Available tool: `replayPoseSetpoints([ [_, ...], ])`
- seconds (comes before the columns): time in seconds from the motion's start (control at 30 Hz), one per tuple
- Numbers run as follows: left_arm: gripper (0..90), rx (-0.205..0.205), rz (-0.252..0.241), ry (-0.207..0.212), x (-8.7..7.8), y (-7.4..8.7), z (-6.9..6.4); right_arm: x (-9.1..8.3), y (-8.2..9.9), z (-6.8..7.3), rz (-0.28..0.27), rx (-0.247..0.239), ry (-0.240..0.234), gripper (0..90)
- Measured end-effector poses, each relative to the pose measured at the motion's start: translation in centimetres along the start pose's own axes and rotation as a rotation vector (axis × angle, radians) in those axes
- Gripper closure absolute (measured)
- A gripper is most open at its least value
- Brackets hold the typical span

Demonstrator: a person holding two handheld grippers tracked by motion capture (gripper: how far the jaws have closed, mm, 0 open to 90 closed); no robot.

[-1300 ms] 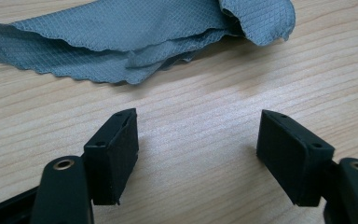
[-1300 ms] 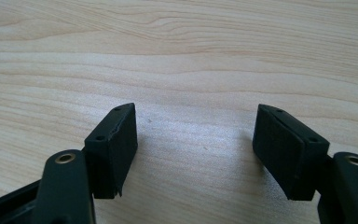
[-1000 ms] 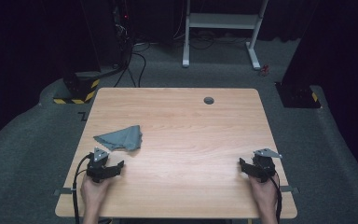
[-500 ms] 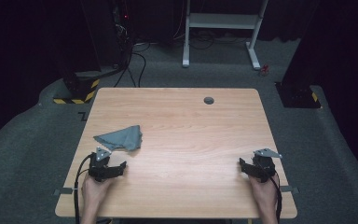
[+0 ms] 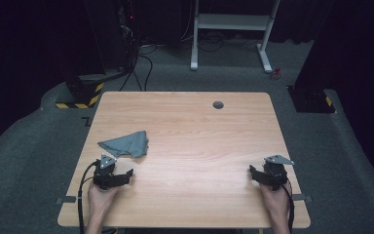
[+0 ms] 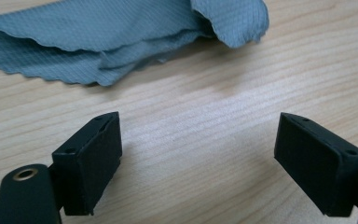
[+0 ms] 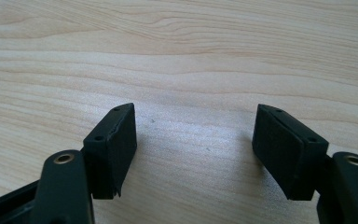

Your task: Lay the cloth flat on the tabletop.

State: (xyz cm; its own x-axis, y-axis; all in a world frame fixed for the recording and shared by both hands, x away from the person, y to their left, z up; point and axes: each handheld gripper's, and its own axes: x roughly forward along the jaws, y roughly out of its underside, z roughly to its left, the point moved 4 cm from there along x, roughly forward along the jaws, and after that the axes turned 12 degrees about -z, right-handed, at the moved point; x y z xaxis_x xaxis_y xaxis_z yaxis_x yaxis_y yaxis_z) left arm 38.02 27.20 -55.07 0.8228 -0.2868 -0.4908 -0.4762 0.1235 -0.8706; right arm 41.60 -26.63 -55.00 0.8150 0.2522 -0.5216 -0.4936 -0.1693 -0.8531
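On the near left of the wooden surface [image 5: 185, 141], the left claw [image 6: 198, 154], jaws just spread wide and empty, faces the crumpled grey cloth [image 5: 125, 144] lying just beyond, best pinched low at one edge, while the right claw [image 7: 196, 149] rests open, holding nothing.

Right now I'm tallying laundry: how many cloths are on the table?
1. The grey cloth lies crumpled on the table's left side, just ahead of the left tongs, untouched.
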Motion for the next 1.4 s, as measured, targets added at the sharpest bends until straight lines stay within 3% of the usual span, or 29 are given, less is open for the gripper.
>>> replayPoseSetpoints([
  [0.1, 15.4, 0.0, -0.026, -0.018, -0.3, -0.5, 0.2, 0.0, 0.0, 0.0, 0.001, 0.002, 0.0, 30.4],
  [0.23, 15.3, -0.002, -0.027, 0.005, -0.2, -0.9, -0.1, 0.0, 0.0, 0.0, 0.0, -0.002, -0.001, 30.4],
  [0.53, 16.1, 0.018, -0.032, 0.009, 0.7, -2.6, -0.5, 0.0, 0.0, 0.0, -0.001, 0.0, -0.002, 30.4],
  [0.63, 16.2, 0.034, -0.02, 0.0, 1.3, -3.3, -0.4, 0.0, 0.0, 0.0, -0.002, 0.0, -0.003, 30.5],
  [0.87, 15.4, 0.014, -0.018, 0.007, 2.8, -4.8, -0.2, 0.1, 0.0, 0.0, 0.001, -0.003, -0.003, 30.6],
  [1.0, 15.9, -0.012, 0.007, -0.013, 4.5, -5.4, 0.3, 0.1, 0.0, 0.0, 0.0, -0.002, -0.003, 30.5],
  [1.23, 17.2, 0.011, 0.061, -0.059, 6.2, -5.2, 0.9, 0.1, 0.0, 0.1, 0.0, -0.003, -0.005, 30.7],
  [1.4, 24.7, -0.009, 0.092, -0.078, 7.0, -4.5, 1.5, 0.1, 0.0, 0.1, -0.001, -0.004, -0.006, 30.7],
])
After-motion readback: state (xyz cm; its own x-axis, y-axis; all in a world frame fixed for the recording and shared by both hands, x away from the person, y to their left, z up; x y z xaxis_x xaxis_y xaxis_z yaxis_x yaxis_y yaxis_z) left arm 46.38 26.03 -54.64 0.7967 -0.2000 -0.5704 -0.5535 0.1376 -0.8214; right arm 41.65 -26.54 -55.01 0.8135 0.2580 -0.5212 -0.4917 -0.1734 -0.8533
